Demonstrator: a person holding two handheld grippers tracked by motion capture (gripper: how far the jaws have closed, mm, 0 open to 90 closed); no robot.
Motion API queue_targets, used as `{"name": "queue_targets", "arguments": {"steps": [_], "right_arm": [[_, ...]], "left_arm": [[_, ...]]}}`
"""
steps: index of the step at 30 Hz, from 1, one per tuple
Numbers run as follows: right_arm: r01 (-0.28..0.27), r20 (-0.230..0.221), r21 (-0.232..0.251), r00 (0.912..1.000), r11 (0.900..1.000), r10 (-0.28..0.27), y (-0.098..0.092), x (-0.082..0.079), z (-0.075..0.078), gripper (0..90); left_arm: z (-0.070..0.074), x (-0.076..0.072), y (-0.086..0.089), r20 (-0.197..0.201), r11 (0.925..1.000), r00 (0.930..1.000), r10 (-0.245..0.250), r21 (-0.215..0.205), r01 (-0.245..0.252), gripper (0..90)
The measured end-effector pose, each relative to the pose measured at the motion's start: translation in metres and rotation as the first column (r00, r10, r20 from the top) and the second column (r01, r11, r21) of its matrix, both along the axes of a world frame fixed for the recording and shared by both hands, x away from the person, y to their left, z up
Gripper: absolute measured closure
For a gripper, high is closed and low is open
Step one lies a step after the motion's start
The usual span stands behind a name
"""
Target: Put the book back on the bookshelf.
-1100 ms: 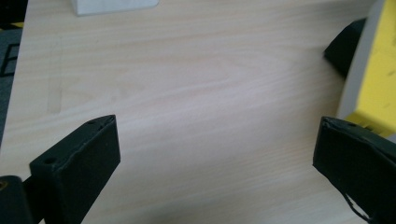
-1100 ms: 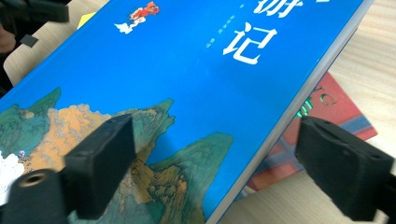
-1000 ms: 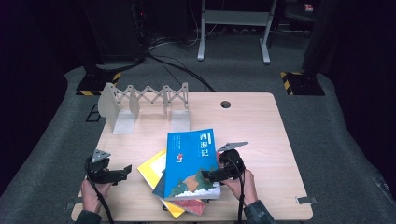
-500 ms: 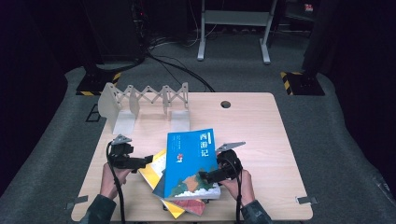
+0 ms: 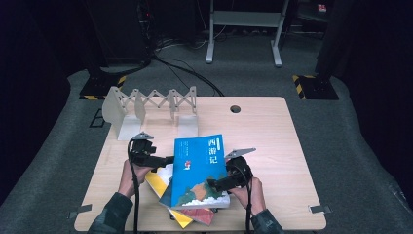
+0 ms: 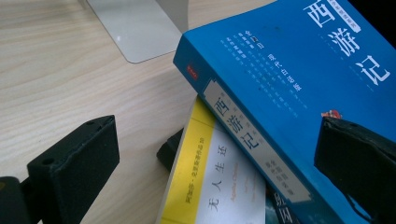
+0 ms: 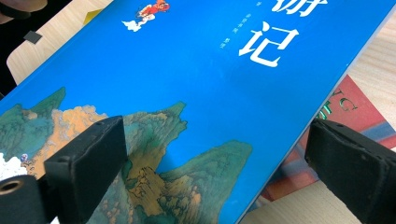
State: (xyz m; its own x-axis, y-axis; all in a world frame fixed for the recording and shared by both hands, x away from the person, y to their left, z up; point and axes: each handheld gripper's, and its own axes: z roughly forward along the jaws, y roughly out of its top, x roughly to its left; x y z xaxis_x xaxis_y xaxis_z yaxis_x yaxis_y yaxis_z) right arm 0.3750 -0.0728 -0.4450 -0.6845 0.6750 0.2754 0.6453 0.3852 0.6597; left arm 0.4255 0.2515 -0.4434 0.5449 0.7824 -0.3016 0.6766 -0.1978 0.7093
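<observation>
Grippers [image 5: 168,159] [image 5: 213,185] flank blue book [image 5: 202,168], jaws spread.

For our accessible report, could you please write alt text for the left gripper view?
A thick blue paperback book lies atop a yellow-and-white book on a light wooden table, between the open black jaws of the left hand-held gripper. A white metal bookend base lies behind.
</observation>
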Motion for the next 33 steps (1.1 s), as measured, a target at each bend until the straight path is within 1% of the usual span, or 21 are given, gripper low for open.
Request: {"name": "queue_targets", "arguments": {"steps": [1,3,7,10,11,13,15,17,18,19,20,21,23,24,25,30,31,32,33], "right_arm": [[0.001,-0.004,0.001,1.0000,1.000,-0.001,0.000,0.000,0.000,5.2],[-0.002,0.002,0.001,1.0000,1.000,0.002,0.000,0.000,0.000,5.2],[-0.007,0.005,-0.007,1.0000,1.000,0.007,0.000,0.000,0.001,5.2],[-0.008,0.005,-0.010,1.0000,1.000,0.008,0.001,0.001,0.001,5.7],[-0.008,0.009,-0.013,0.9999,1.000,0.008,0.002,0.001,0.001,5.8],[-0.013,0.014,-0.019,0.9998,1.000,0.013,0.002,0.002,0.002,5.9],[-0.012,0.008,-0.017,0.9999,1.000,0.012,0.003,0.002,0.002,5.9],[-0.011,0.007,-0.015,0.9999,1.000,0.011,0.003,0.003,0.002,5.9],[-0.006,-0.005,-0.009,1.0000,1.000,0.006,0.004,0.003,0.002,5.9],[-0.013,0.004,-0.012,0.9999,1.000,0.013,0.003,0.004,0.001,5.9],[-0.013,0.002,-0.011,0.9999,1.000,0.013,0.003,0.004,0.001,5.9],[-0.013,-0.001,-0.010,0.9999,1.000,0.013,0.003,0.005,0.001,5.9],[-0.013,-0.009,-0.008,0.9999,1.000,0.012,0.003,0.005,0.001,5.9],[-0.014,-0.009,-0.007,0.9999,1.000,0.014,0.002,0.005,0.001,5.9],[-0.016,-0.010,-0.007,0.9998,1.000,0.016,0.002,0.006,0.001,5.9],[-0.020,-0.019,-0.002,0.9996,1.000,0.020,0.002,0.007,0.001,5.7],[-0.021,-0.019,-0.001,0.9996,1.000,0.021,0.002,0.007,0.000,5.7],[-0.019,-0.022,0.004,0.9996,1.000,0.019,0.002,0.007,0.000,5.7],[-0.018,-0.026,0.005,0.9995,1.000,0.018,0.002,0.007,0.000,5.7]], "left_arm": [[0.000,0.002,-0.002,-0.013,0.9999,0.9999,-0.010,-0.011,0.010,0.0],[-0.002,0.006,-0.005,-0.024,0.9997,0.9996,-0.018,-0.017,0.017,0.0],[-0.005,0.014,-0.012,-0.035,0.9992,0.9989,-0.032,-0.025,0.031,0.1],[-0.007,0.019,-0.018,-0.049,0.9990,0.9979,-0.043,-0.016,0.042,0.1],[-0.007,0.021,-0.019,-0.051,0.9983,0.9971,-0.057,-0.015,0.056,0.1],[-0.010,0.023,-0.023,-0.052,0.9989,0.9976,-0.046,-0.010,0.045,0.2],[-0.011,0.026,-0.025,-0.064,0.9975,0.9957,-0.067,-0.026,0.065,0.0],[-0.013,0.029,-0.027,-0.064,0.9967,0.9951,-0.075,-0.036,0.073,0.0],[-0.014,0.031,-0.028,-0.074,0.9951,0.9929,-0.094,-0.039,0.091,0.0],[-0.015,0.032,-0.029,-0.081,0.9941,0.9920,-0.097,-0.056,0.093,0.0],[-0.016,0.032,-0.030,-0.084,0.9933,0.9914,-0.101,-0.064,0.096,0.0],[-0.017,0.033,-0.032,-0.097,0.9915,0.9892,-0.110,-0.080,0.103,0.0],[-0.019,0.035,-0.035,-0.103,0.9886,0.9865,-0.127,-0.094,0.117,0.0],[-0.019,0.035,-0.036,-0.104,0.9899,0.9879,-0.115,-0.095,0.105,0.0],[-0.019,0.036,-0.037,-0.100,0.9898,0.9882,-0.116,-0.094,0.107,0.0],[-0.022,0.038,-0.035,-0.115,0.9882,0.9868,-0.114,-0.115,0.101,0.0],[-0.023,0.040,-0.034,-0.123,0.9864,0.9846,-0.124,-0.123,0.109,0.0],[-0.025,0.041,-0.035,-0.139,0.9832,0.9818,-0.130,-0.146,0.109,0.0],[-0.026,0.042,-0.035,-0.143,0.9814,0.9798,-0.140,-0.151,0.118,0.0]]}}
